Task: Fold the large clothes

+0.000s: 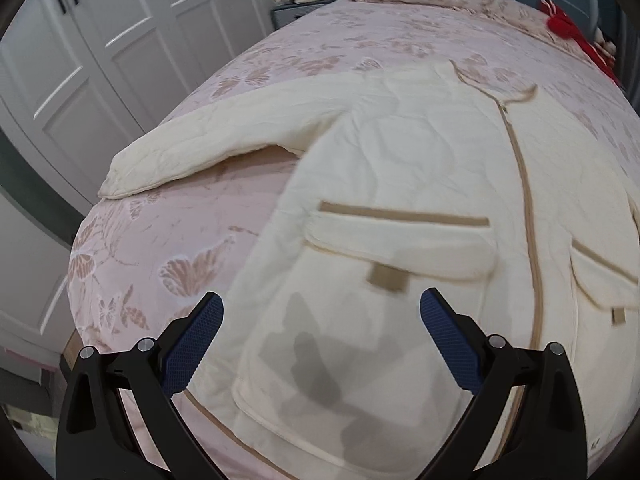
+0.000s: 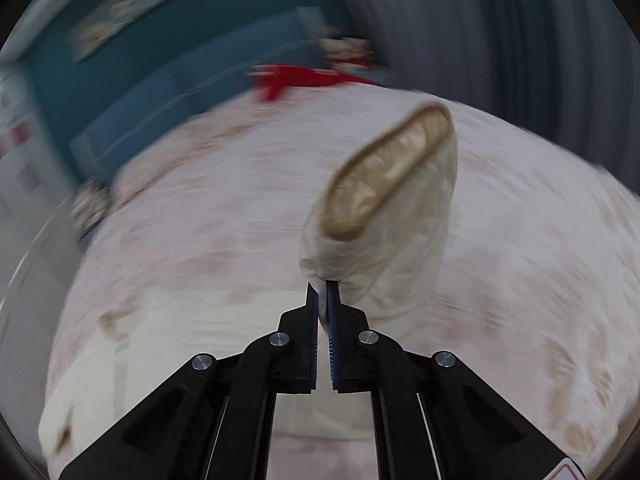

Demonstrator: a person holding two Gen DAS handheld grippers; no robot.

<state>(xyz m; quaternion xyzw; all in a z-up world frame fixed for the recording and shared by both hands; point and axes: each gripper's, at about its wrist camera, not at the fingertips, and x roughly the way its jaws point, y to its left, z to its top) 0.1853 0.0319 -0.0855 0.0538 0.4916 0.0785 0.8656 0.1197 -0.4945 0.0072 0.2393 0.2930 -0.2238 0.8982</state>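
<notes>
Left wrist view: cream quilted jacket [image 1: 420, 184] with tan zip tape and tan-trimmed flap pockets, spread flat on the bed [image 1: 168, 248]; one sleeve stretched toward the bed's left edge. Bed cover pink, soft, printed with brown butterflies. Left gripper [image 1: 322, 310] above the jacket hem, blue textured fingers [image 1: 192, 348] wide apart, nothing between them. White panelled wardrobe doors [image 1: 100, 60] at left; red cloth [image 1: 568, 28] near the pillows. Right wrist view, blurred: right gripper [image 2: 323, 292], fingers together, clamped on the cream sleeve cuff [image 2: 384, 200], its shiny tan lining showing, lifted above the bed.
</notes>
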